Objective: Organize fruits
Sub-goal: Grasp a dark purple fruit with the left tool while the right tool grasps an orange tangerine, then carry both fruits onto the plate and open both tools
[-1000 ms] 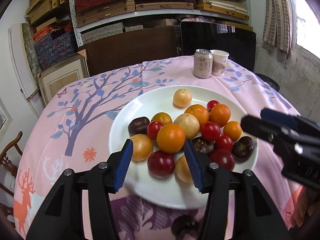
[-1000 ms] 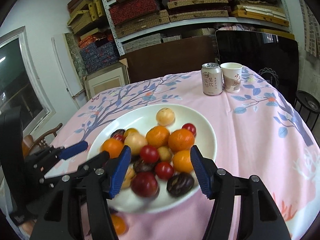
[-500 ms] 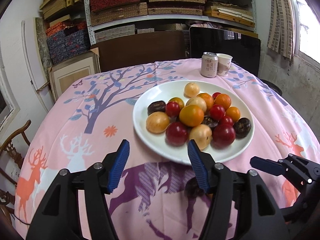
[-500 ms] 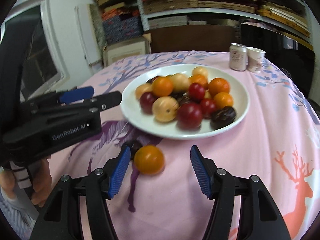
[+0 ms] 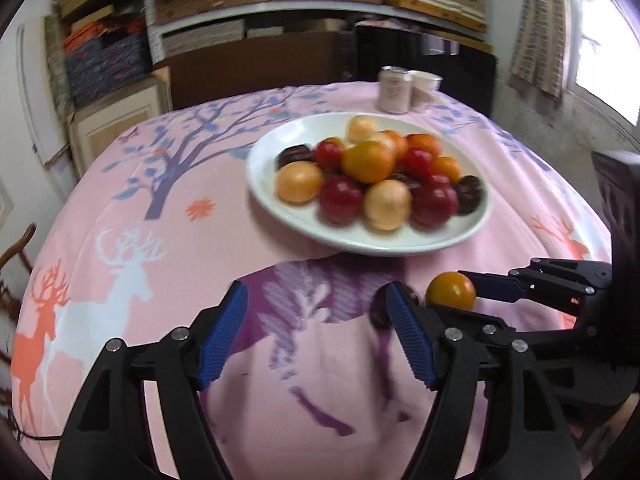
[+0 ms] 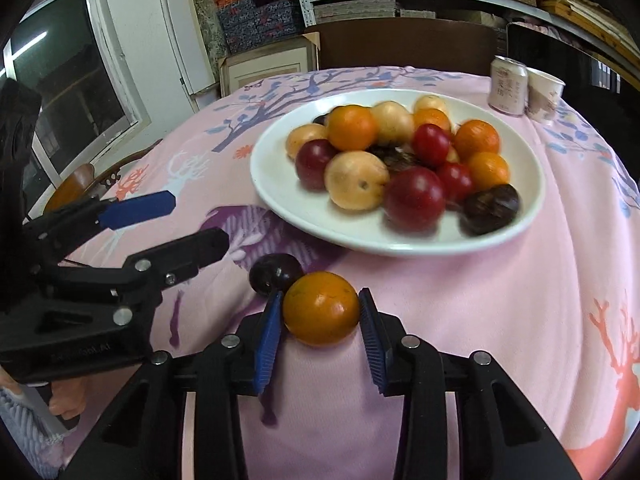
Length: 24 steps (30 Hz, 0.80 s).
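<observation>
Right gripper [image 6: 320, 316]: the blue ribbed fingers [image 6: 267, 338] have just been closing and now bracket an orange fruit [image 6: 321, 308] that rests on the pink printed tablecloth [image 6: 500, 320] of the desk. Both pads sit against the fruit's sides, one on each flank; the fruit is grasped while still resting on the cloth. The same orange fruit appears in the left wrist view [image 5: 451, 290], seated at the tip of the right gripper's fingers.

Left gripper [image 5: 316, 336]: its fingers [image 5: 222, 340] have just been opening and stand released, with only tablecloth between them. In the right wrist view the left gripper [image 6: 172, 224] sits to the left of the orange fruit, held by a person's hand [image 6: 66, 398].

A dark purple fruit [image 6: 275, 273] lies on the cloth just behind the left finger of the right gripper, touching or nearly touching the orange fruit.

The white plate [image 6: 280, 200] stands further back on the desk, piled with orange, yellow, red and dark fruits. A drink can [image 6: 507, 86] and a paper cup [image 6: 545, 96] stand side by side beyond the plate.
</observation>
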Tool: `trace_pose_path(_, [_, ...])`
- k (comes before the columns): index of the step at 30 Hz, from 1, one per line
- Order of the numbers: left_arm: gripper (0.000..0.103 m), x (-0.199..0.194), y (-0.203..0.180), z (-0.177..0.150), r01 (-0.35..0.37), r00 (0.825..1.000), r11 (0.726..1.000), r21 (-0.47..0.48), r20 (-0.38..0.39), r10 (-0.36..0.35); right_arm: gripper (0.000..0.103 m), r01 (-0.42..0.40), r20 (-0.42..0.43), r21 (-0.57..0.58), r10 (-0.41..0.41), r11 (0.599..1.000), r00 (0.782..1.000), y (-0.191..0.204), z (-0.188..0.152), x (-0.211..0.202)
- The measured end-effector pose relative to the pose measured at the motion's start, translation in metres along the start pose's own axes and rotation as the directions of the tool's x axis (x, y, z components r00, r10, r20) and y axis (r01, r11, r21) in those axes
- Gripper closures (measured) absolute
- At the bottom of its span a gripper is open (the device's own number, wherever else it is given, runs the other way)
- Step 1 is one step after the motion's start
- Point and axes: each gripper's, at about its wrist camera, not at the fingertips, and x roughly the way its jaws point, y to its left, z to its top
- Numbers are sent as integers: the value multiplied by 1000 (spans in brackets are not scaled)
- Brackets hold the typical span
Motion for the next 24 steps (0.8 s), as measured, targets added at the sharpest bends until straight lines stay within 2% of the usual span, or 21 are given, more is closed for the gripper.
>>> trace_pose_path(4, [33, 6, -16, -2, 25, 1000, 999, 45, -11, -24, 64, 66, 63, 98, -73, 993, 995, -34, -7, -24])
trace_pose_path(8, [35, 18, -34, -2, 63, 997, 994, 86, -44, -59, 64, 50, 111, 173, -70, 984, 991, -56, -13, -42])
trace_pose_path(9, [40, 24, -38, -3, 61, 997, 993, 97, -61, -55, 64, 45, 114, 180, -66, 983, 991, -58, -13, -42])
trace_pose_path(10, [54, 29, -39, -4, 62, 995, 993, 102, -83, -54, 64, 36, 115, 186, -58, 982, 992, -59, -14, -42])
trace_pose_path(12, [68, 37, -40, -5, 125, 986, 989, 80, -124, -115, 64, 24, 119, 185, -47, 982, 992, -58, -13, -42])
trace_pose_path(13, [72, 37, -41, -4, 137, 984, 988, 75, -123, -127, 64, 21, 122, 184, -44, 983, 992, -59, -14, -42])
trace_pose_path(15, [72, 37, -45, -3, 100, 991, 991, 94, -99, -90, 64, 15, 123, 185, -38, 983, 992, -58, -15, -43])
trace_pose_path(17, [72, 37, -46, -2, 99, 992, 991, 94, -92, -90, 64, 14, 126, 186, -38, 982, 991, -58, -12, -44])
trace_pose_path(20, [72, 16, -43, 4, 90, 996, 993, 81, -32, -88, 64, 1, 165, 193, -34, 981, 986, -58, -10, -53])
trace_pose_path(24, [72, 10, -32, 35, 72, 997, 997, 40, 5, -72, 64, 26, 202, 172, -61, 985, 977, -56, 20, -57])
